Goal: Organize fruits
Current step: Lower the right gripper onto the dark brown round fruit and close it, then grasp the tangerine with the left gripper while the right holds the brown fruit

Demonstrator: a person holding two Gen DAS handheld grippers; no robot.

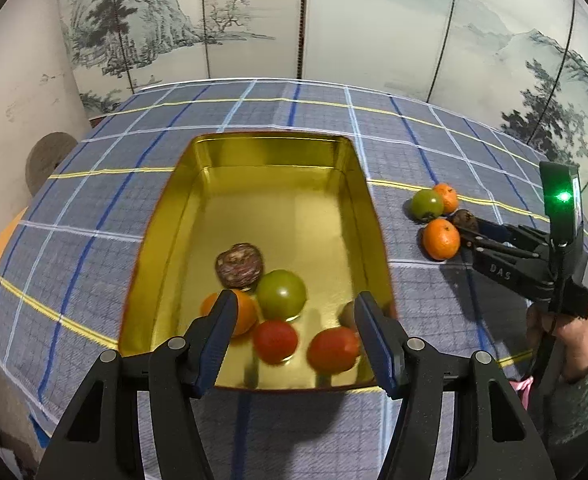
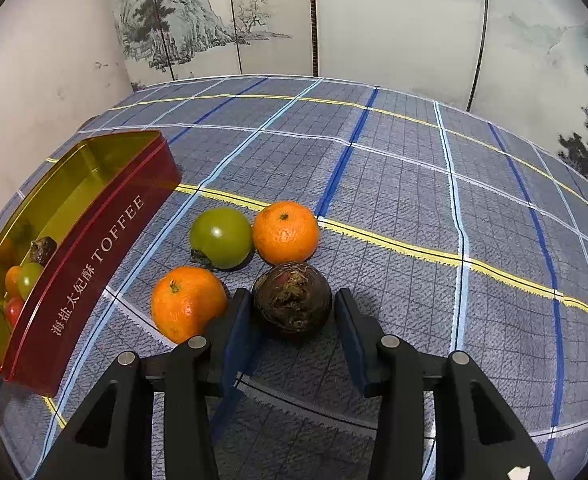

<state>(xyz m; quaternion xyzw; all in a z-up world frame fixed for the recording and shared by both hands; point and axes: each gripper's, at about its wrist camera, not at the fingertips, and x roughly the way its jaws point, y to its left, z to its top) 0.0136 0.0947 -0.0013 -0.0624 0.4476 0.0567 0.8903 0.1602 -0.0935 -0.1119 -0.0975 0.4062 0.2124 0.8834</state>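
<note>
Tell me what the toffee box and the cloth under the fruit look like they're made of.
The toffee box looks like thin metal tin: its gold inside mirrors the fruit, and the red outside is glossy with printed lettering. The tablecloth looks like woven fabric, matte, with a fine textured weave and plaid stripes; which fibre cannot be told.

Under everything I see lies a checked tablecloth (image 2: 393,200), grey-blue with dark blue, pale blue and yellow lines. At its far edge stands a folding screen (image 1: 254,20) painted with misty mountains and pines in ink. To the far left rises a plain pale wall (image 2: 46,80), and a round brownish disc (image 1: 48,156) sits low beside it.
</note>
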